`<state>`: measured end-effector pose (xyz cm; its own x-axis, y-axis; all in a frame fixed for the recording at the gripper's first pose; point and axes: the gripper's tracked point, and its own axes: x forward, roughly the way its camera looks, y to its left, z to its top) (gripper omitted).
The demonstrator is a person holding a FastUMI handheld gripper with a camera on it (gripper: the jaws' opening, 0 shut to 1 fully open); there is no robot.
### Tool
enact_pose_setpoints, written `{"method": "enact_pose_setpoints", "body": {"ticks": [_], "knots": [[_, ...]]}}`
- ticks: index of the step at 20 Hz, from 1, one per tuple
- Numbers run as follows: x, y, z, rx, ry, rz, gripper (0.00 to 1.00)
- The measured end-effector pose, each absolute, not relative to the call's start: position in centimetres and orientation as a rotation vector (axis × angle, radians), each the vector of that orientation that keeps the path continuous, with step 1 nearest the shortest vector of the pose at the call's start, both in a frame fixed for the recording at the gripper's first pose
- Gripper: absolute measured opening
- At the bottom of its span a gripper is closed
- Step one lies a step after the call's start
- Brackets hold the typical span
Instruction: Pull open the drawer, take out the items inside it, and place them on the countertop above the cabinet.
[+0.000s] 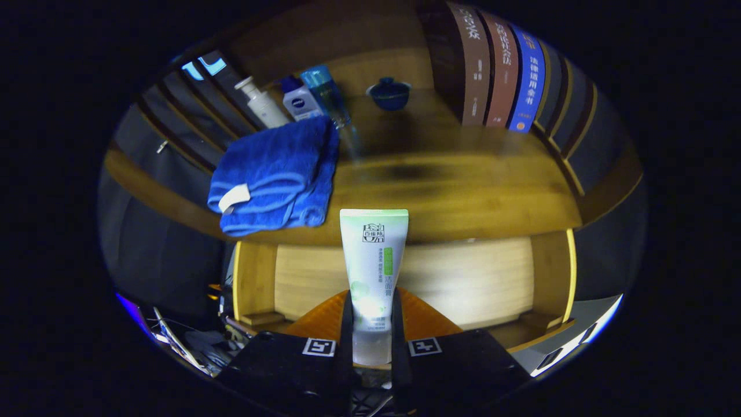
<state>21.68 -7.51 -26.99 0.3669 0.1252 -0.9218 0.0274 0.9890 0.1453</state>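
Observation:
My gripper is shut on a white and green tube, which stands upright between the fingers with its flat end up. Behind the tube is the open wooden drawer, lit pale inside. Over the drawer runs the wooden countertop. The tube's top reaches the countertop's front edge. A folded blue towel lies on the countertop to the left of the tube.
At the back of the countertop stand a white pump bottle, a small blue-capped bottle, a clear blue bottle and a dark blue lidded bowl. Several books stand at the right. Cables lie low left.

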Motion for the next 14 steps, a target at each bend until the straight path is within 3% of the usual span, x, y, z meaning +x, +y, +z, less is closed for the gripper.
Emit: {"method": "enact_pose_setpoints", "body": {"ticks": [7, 14], "knots": [[29.6, -8.8, -28.1, 0.057, 1.173, -0.045, 0.31], [32.6, -8.7, -30.5, 0.021, 1.207, -0.059, 0.31]]}}
